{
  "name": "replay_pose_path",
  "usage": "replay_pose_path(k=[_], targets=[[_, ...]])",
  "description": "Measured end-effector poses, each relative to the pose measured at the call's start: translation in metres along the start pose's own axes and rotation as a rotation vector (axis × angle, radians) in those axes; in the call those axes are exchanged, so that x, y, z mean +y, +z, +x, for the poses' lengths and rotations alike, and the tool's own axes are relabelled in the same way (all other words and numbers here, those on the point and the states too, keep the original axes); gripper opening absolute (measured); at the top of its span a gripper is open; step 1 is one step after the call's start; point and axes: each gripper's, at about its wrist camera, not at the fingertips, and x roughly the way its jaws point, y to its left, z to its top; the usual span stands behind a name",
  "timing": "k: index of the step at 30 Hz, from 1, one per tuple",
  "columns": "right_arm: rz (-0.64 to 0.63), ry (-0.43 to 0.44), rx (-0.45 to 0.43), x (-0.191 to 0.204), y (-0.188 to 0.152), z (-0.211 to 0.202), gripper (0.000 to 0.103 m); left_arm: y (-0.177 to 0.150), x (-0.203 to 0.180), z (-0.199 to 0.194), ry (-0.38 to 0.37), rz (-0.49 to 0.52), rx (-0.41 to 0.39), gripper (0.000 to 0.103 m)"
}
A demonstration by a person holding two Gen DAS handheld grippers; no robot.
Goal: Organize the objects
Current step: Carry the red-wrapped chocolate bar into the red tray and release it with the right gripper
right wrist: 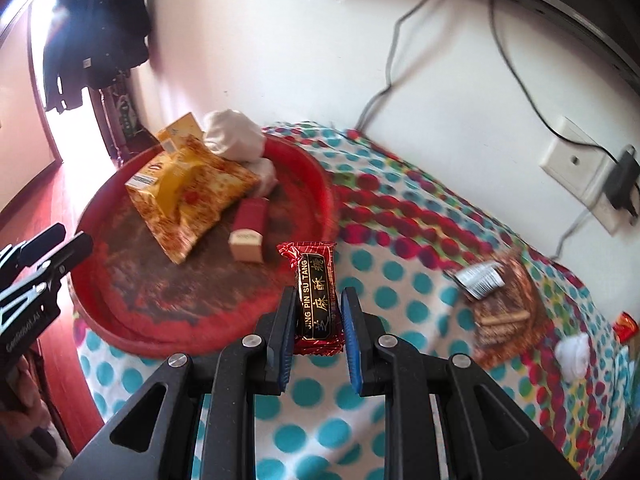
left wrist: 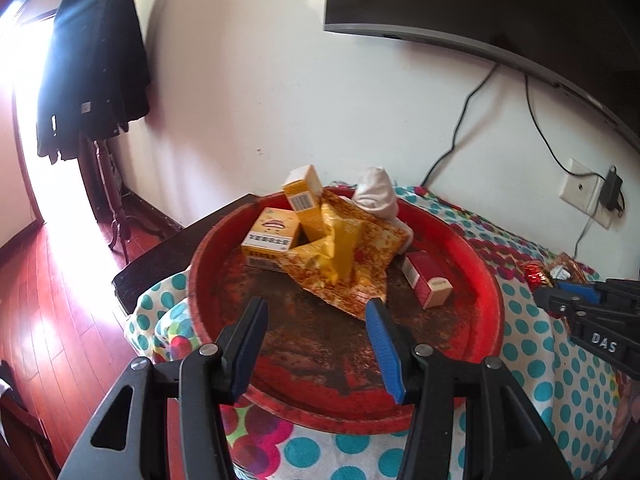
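Polka-dot cloth (right wrist: 384, 292) covers the table; at left sits the red tray (right wrist: 308, 168). The left gripper (left wrist: 316, 308) hangs half-open and empty over it. Lower centre, the right gripper (right wrist: 318, 300) pinches the candy bar (right wrist: 316, 292), long axis along its fingers, the tray just left.

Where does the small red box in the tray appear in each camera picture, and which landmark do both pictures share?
Left wrist view: the small red box lies right of centre, in the red tray, beside the yellow snack bag.
Right wrist view: it is left of centre, right of that bag.
Shared landmark: the white wall socket.
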Motion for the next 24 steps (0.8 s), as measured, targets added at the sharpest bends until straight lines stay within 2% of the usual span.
replay_pose_path(k=[8,14,24], targets=[[-0.019,0.048,0.029,0.026,0.028,0.031,0.021,0.008,0.023,-0.004,0.046,-0.049,-0.028,0.052],[-0.04,0.062,0.061,0.042,0.042,0.059,0.021,0.007,0.038,0.002,0.055,-0.103,-0.006,0.052],[-0.009,0.062,0.115,0.045,0.062,0.107,0.021,0.006,0.032,0.009,0.058,-0.069,0.004,0.052]])
